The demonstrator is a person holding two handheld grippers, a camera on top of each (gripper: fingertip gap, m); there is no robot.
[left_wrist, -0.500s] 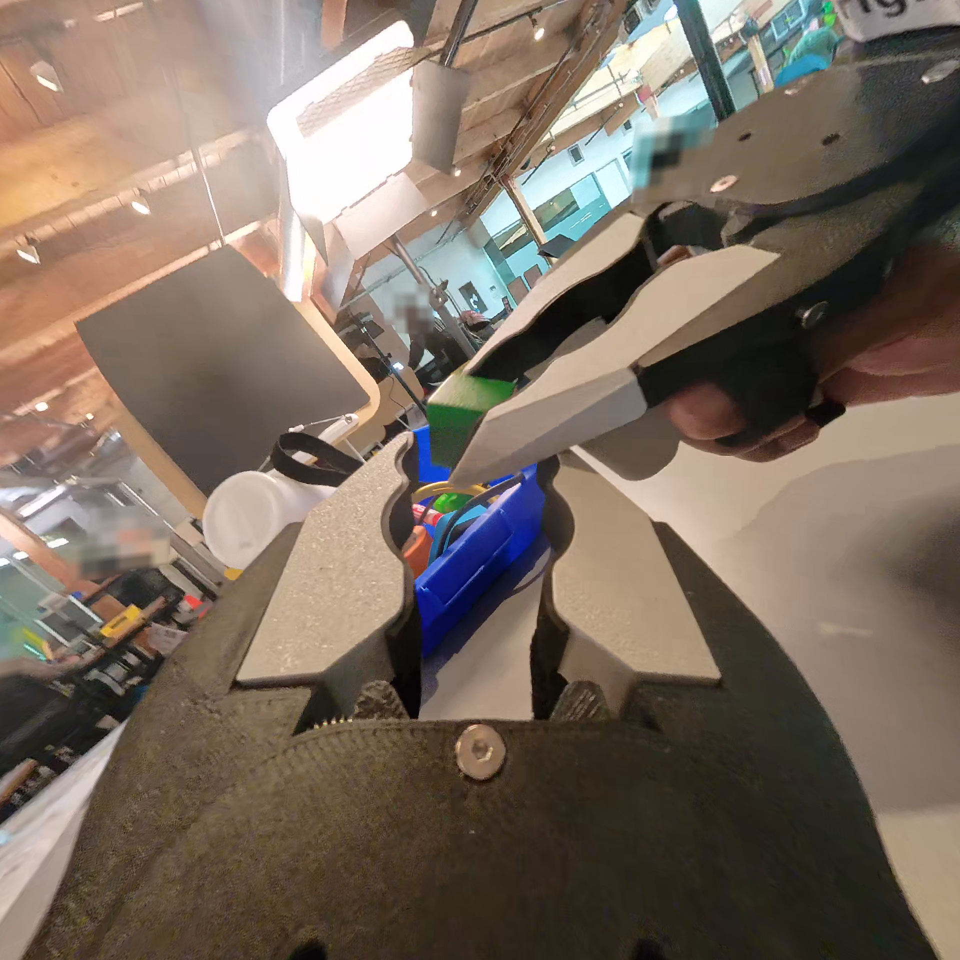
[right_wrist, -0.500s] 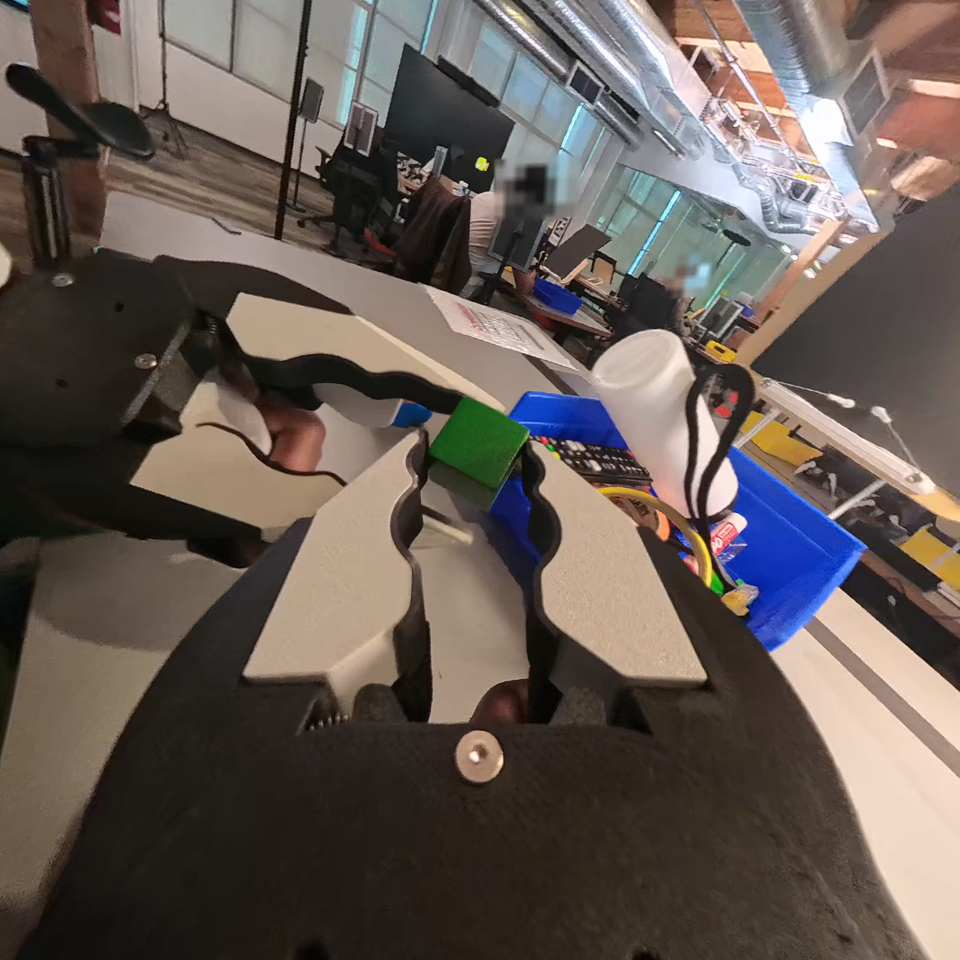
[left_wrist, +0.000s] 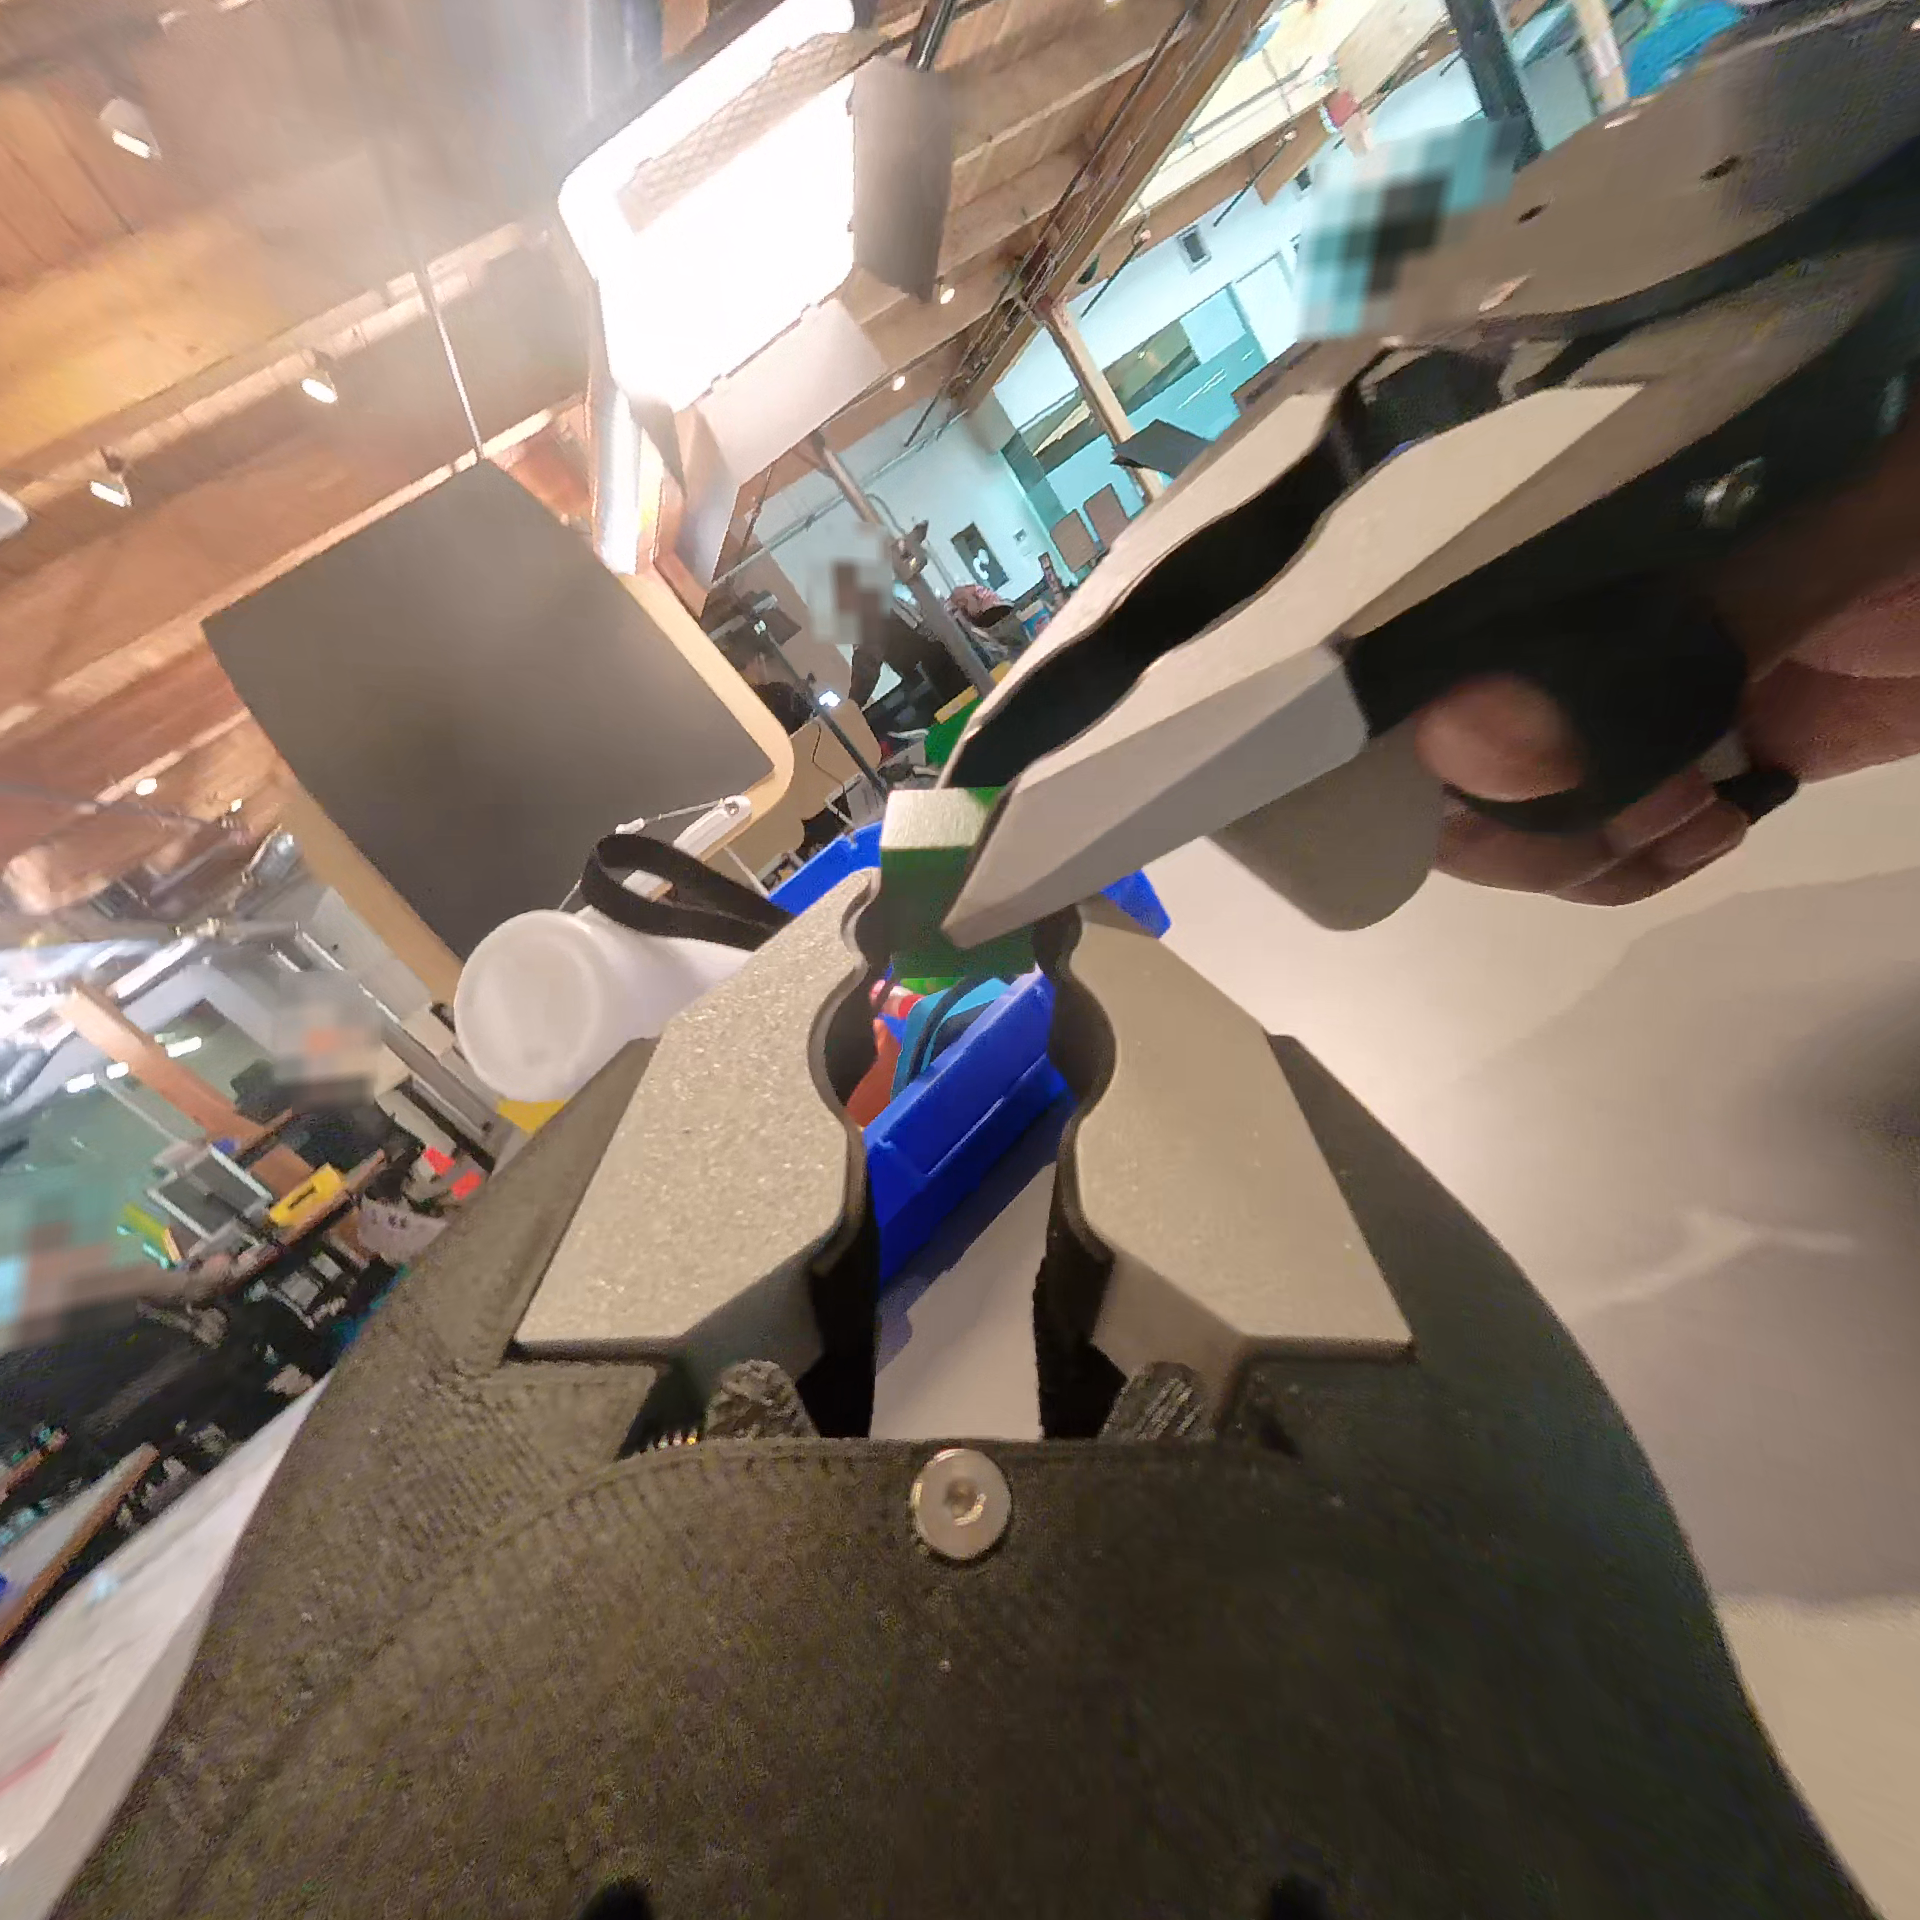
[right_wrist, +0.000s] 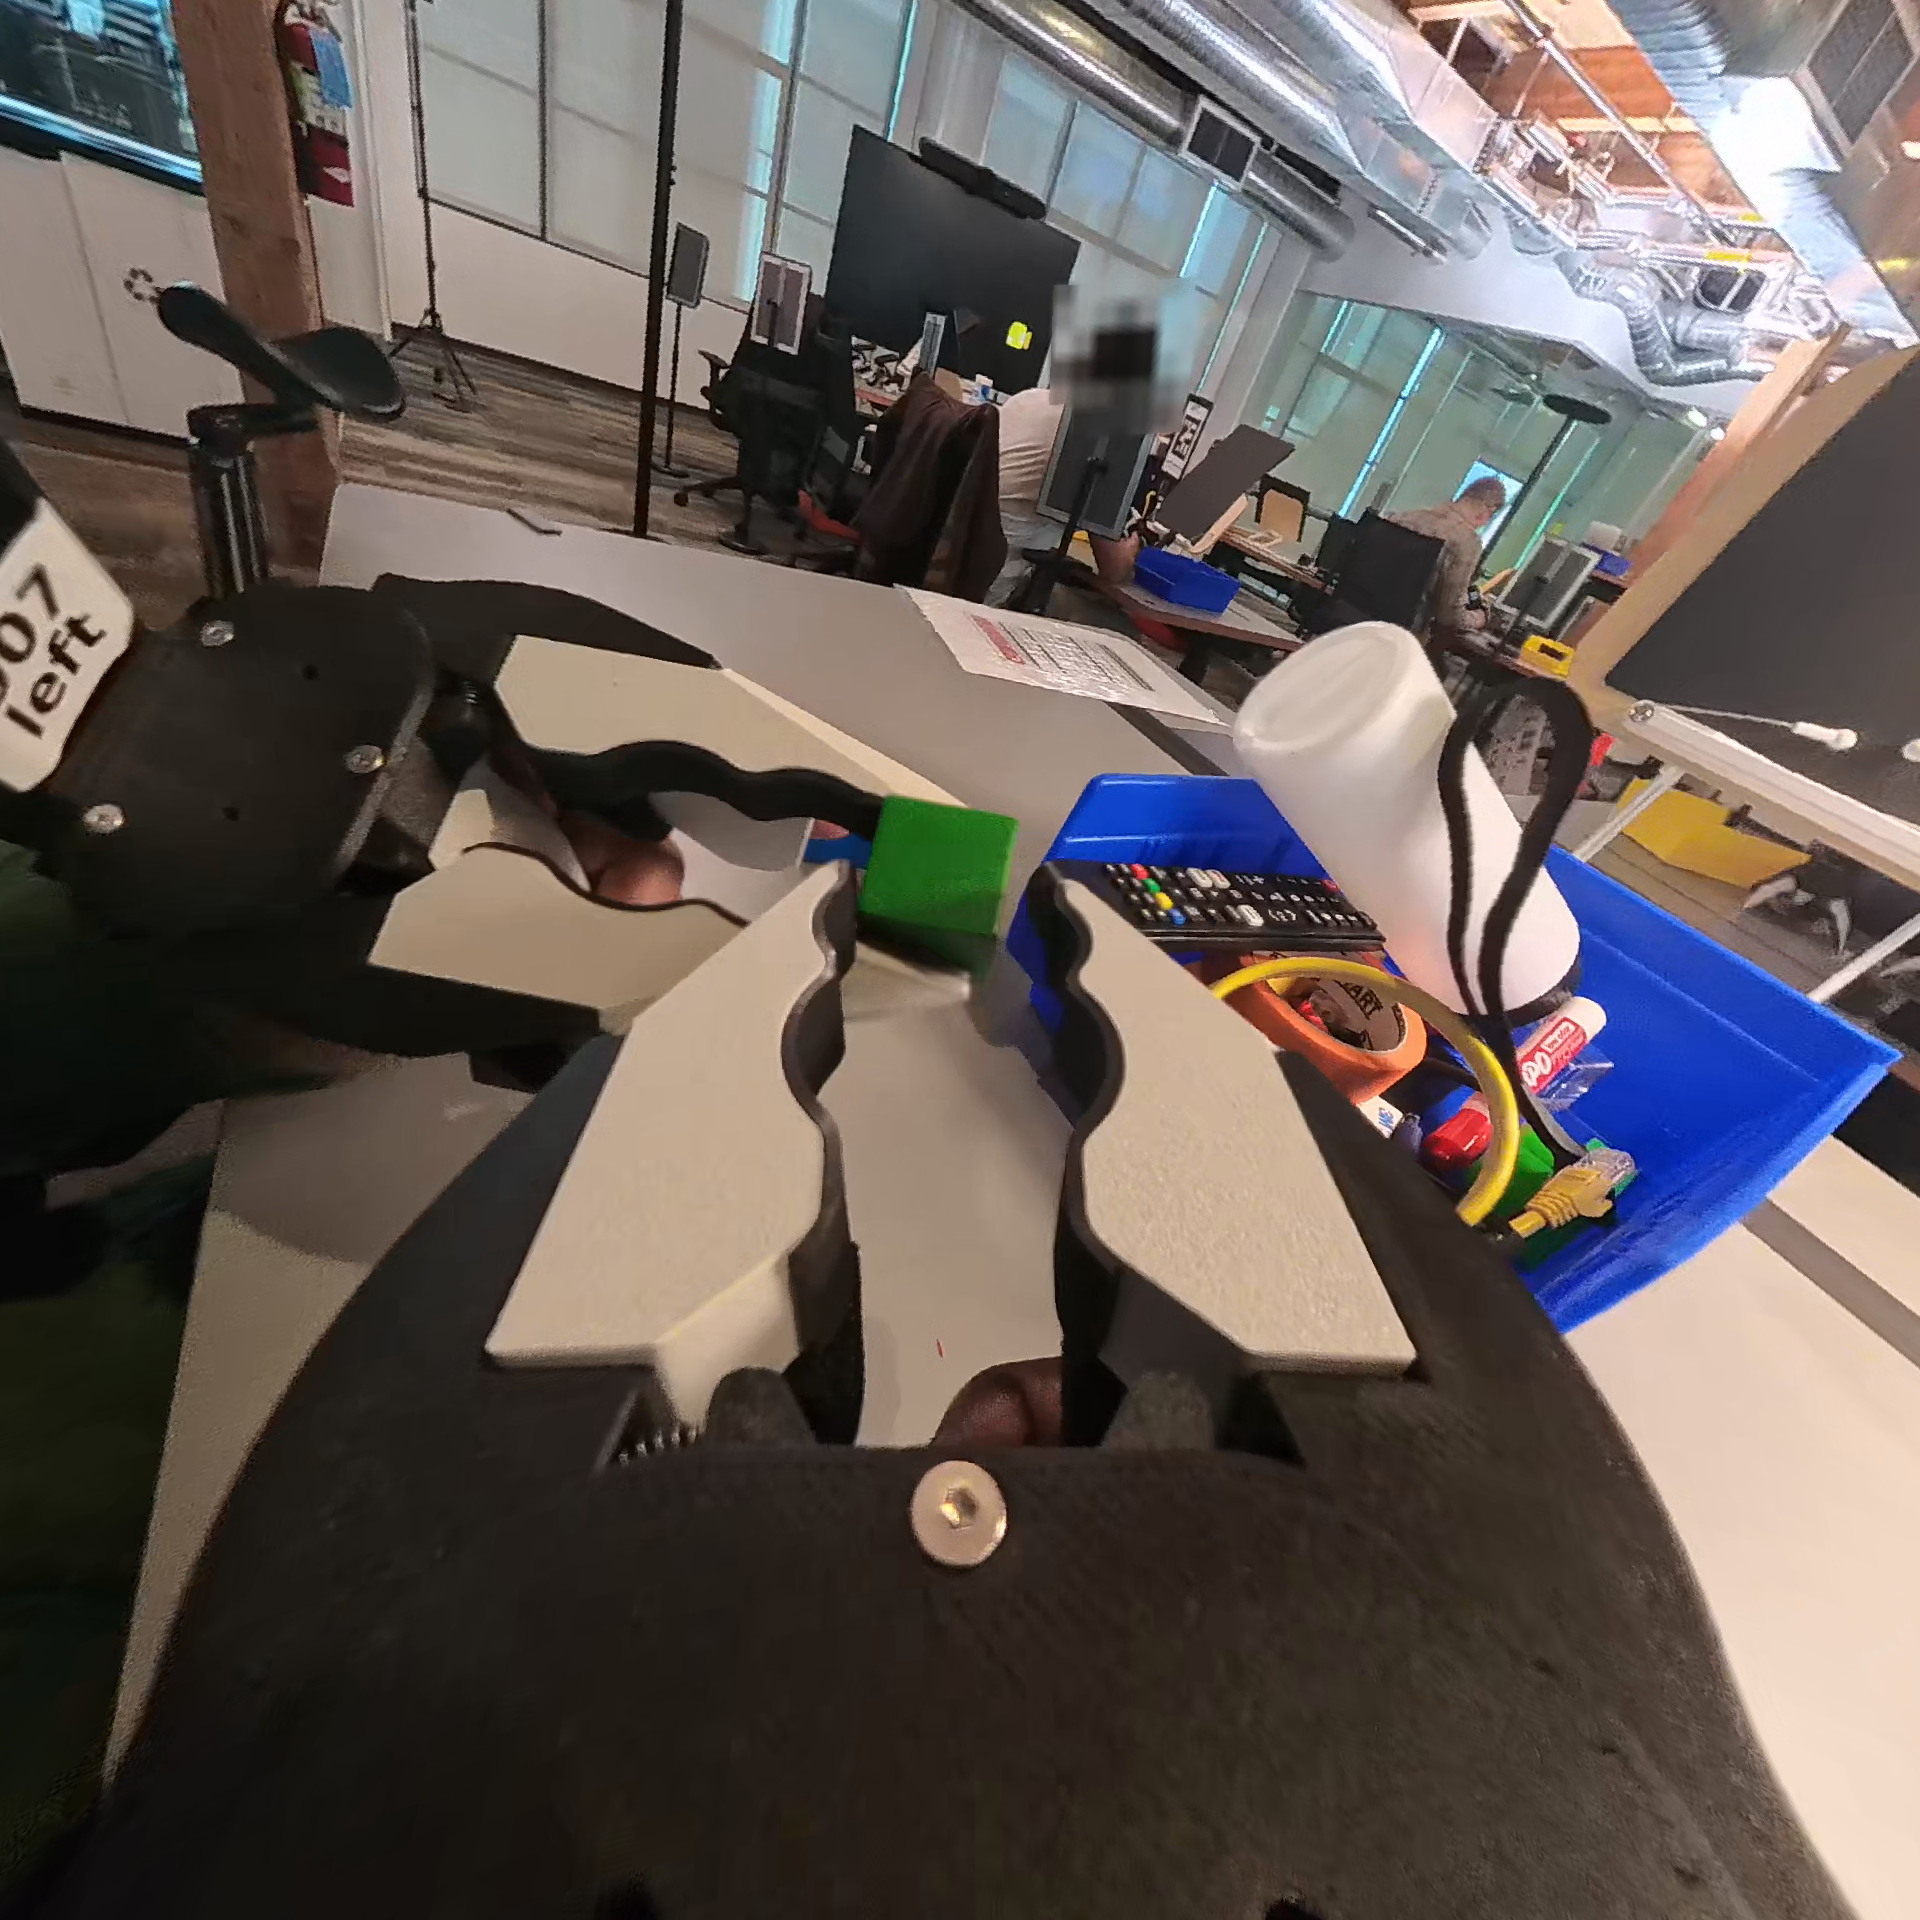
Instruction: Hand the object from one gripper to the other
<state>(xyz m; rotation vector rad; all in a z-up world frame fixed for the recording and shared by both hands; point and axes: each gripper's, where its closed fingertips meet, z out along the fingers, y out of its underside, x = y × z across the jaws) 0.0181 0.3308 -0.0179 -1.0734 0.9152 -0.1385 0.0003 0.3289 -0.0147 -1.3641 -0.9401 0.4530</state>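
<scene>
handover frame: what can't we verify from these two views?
- Left wrist view: whether the left gripper already pinches the green cube. The right gripper finger covers the cube's right side.
- Right wrist view: the cube's underside and far face, hidden behind the right gripper's own fingertips.
- Blue bin contents: partly hidden by the white bottle, and in the left wrist view by the fingers.

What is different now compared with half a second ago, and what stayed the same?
The green block, earlier just beyond the open fingertips of the left gripper, now sits between them, and they have closed in to touch it on both sides. The right gripper is still around the block; whether it still grips cannot be told. The blue bin and its contents stayed in place.
</scene>
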